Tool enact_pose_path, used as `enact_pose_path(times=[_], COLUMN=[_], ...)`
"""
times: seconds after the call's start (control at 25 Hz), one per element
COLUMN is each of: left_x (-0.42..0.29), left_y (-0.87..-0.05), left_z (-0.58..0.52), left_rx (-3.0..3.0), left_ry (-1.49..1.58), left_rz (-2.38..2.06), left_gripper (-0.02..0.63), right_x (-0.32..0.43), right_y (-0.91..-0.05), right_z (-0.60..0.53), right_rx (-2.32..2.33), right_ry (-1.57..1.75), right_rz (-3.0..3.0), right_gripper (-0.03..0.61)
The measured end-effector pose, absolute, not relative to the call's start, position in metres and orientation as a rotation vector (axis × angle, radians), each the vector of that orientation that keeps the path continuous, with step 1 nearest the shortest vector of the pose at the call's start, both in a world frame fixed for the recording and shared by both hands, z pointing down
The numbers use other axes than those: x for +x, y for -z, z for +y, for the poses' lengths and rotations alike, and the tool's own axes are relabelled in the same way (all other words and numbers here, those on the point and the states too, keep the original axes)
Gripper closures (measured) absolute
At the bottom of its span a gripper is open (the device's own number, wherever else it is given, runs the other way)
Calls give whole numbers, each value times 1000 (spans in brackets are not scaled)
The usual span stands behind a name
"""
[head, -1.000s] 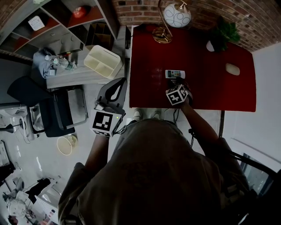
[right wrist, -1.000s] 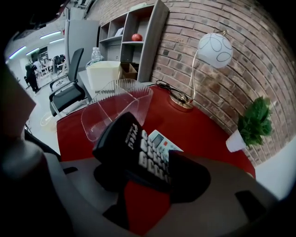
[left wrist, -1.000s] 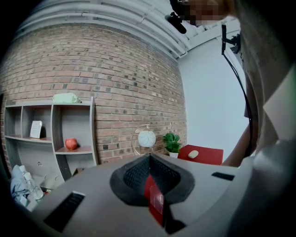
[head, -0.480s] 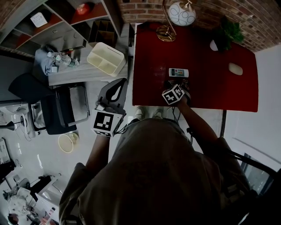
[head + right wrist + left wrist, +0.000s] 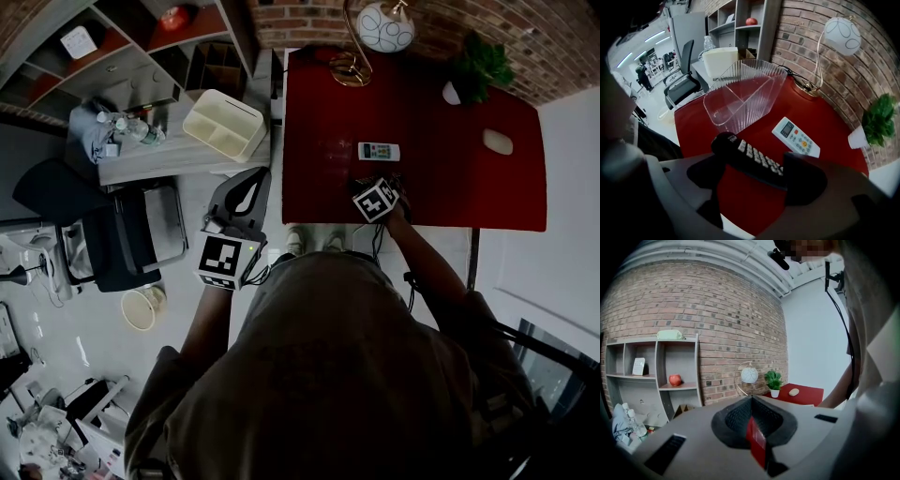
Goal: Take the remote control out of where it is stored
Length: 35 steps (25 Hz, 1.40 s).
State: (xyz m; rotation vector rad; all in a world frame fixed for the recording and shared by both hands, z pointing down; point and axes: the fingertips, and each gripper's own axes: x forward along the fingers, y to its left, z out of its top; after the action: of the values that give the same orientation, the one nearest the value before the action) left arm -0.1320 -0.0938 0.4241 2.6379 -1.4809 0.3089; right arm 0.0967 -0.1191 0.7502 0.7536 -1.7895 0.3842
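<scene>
You're working on an office or lab floor with one corner dressed up as a living room. The homely part is a red-brown brick wall (image 5: 717, 310), a glossy red rectangular table (image 5: 422, 112), a white globe lamp on a curved brass stem (image 5: 384, 26), a small green potted plant in a white pot (image 5: 483, 67) and grey open shelving (image 5: 661, 376). Beyond it (the giveaway) black office chairs (image 5: 683, 79) stand under long ceiling strip lights (image 5: 651, 36).

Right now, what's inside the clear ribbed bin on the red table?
Nothing visible inside the clear ribbed bin; the black remote and the white remote are outside it. Ribbing blurs its far end.
</scene>
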Motion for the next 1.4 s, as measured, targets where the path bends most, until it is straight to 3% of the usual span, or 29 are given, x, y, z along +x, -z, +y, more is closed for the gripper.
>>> enact_pose_path(times=[0.24,1.4], left_x=[-133,-126], left_y=[-427,-424], left_z=[-88,-68], left_rx=[2644,2656], left_ry=[-313,-290], left_rz=[-1463,-1457], left_gripper=[603,603], right_x=[91,110], right_y=[-743,-684], right_z=[-106,-124], right_rx=[689,869], right_ry=[-378,-294], right_rz=[-1811,-1855], right_gripper=[189,190])
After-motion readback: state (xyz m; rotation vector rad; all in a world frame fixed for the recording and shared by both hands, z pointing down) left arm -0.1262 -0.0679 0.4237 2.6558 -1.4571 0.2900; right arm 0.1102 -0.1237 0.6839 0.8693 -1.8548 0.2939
